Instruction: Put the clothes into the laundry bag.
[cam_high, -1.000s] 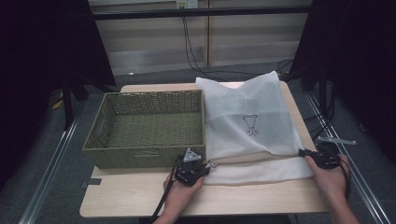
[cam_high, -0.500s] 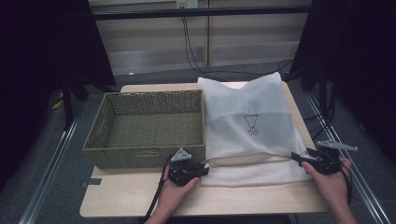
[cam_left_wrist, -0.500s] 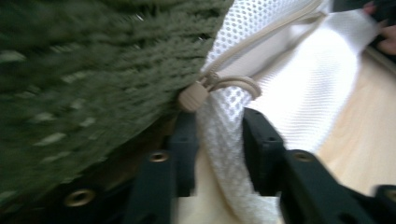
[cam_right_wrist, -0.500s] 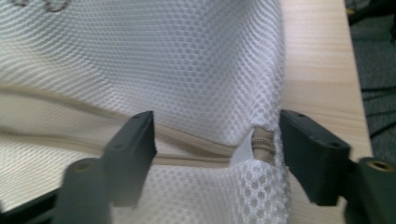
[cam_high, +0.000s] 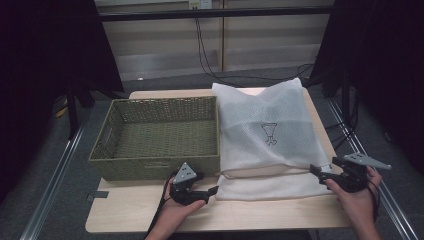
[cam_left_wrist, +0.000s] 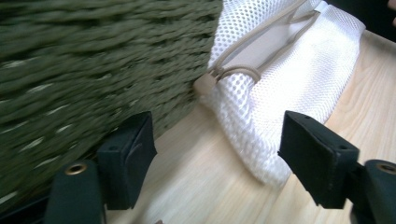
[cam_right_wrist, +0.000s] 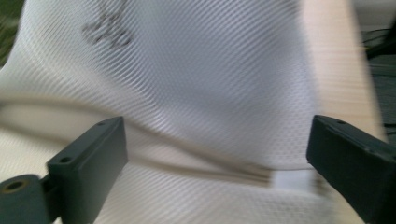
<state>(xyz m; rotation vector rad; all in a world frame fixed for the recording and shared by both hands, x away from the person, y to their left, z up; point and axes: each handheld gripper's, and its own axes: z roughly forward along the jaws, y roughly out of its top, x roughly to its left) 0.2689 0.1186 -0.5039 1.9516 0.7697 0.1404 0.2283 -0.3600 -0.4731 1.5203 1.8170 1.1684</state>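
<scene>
Mesh laundry bag (cam_high: 267, 135), white, with small dark printed emblem, laid flat on right half of wooden worktop (cam_high: 125, 215), its left edge just beside woven olive basket (cam_high: 160, 137); near portion folded over toward the person along a beige drawstring hem. Left hand-held gripper (cam_high: 212, 191) positioned at bag's near-left corner, jaws just opened and released, nothing between them; in left gripper view, bag corner and drawstring loop (cam_left_wrist: 238, 72) lying clear ahead of the pads. Right hand-held gripper (cam_high: 316, 171) positioned at bag's near-right edge, jaws likewise just opened wide and released; mesh seen beyond the pads in right gripper view, not pinched. Step judged: release after a first fold of the bag, both corners let go and fold resting on its own. Next move judged to call for fresh grips on the folded edge or sides, pads closed on both layers together, then a further fold or a lift toward the empty basket, without dragging the fold open.
</scene>
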